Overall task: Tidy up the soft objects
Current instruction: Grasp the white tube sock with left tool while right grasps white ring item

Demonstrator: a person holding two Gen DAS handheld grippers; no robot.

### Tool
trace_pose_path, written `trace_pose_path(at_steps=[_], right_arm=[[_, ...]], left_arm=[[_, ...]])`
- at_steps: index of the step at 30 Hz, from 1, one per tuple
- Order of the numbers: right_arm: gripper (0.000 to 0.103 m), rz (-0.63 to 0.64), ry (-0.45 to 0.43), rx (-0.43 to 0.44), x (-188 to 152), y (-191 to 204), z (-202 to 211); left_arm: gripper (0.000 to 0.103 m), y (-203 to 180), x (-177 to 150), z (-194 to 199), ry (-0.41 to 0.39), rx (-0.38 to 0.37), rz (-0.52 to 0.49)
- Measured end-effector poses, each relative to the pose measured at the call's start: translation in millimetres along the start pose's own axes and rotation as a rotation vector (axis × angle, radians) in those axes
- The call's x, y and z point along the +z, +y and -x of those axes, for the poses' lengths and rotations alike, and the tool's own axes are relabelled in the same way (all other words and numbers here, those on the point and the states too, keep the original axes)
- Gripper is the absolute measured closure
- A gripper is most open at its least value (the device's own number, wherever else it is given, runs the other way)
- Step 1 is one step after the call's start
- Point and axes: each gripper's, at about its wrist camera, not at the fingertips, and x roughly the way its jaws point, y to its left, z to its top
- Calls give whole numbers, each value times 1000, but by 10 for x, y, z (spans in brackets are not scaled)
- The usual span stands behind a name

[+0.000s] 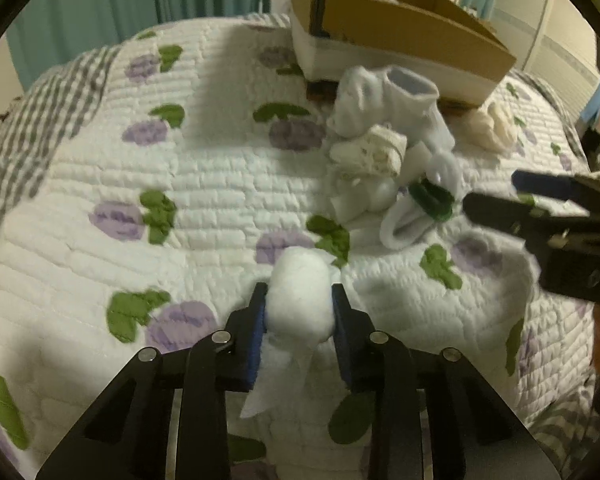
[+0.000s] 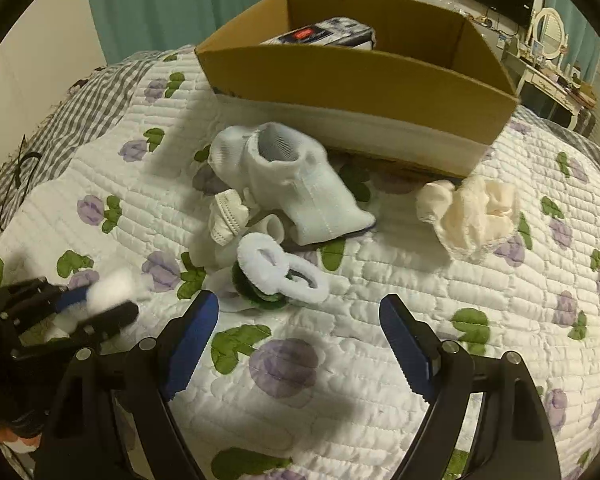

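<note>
My left gripper (image 1: 298,294) is shut on a rolled white sock (image 1: 298,292), held above the quilt; it also shows at the left of the right wrist view (image 2: 108,296). My right gripper (image 2: 298,308) is open and empty, just short of a fluffy white sock (image 2: 280,270) lying over a dark green item (image 2: 260,292). A larger white sock (image 2: 300,188) with an open cuff and a small cream sock (image 2: 228,218) lie in the pile behind. A cream bundle (image 2: 472,212) lies to the right. The cardboard box (image 2: 360,80) stands behind the pile.
The bed is covered by a white quilt (image 2: 380,360) with purple flowers and green leaves. A printed packet (image 2: 324,34) lies inside the box. Green curtains hang behind the bed; a dresser with a mirror (image 2: 550,30) stands at the far right.
</note>
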Motion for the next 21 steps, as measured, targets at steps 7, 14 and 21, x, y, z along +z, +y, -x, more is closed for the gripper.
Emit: trace_pose_path(at_steps=[7, 14, 21], right_arm=[[20, 53, 46, 22, 71, 143, -305], [54, 54, 112, 33, 140, 147, -596], [70, 53, 100, 66, 80, 145, -373]], left_arm=[[74, 120, 248, 91, -59, 19, 4], [74, 140, 301, 138, -82, 20, -11], [74, 55, 334, 293, -109, 11, -21]])
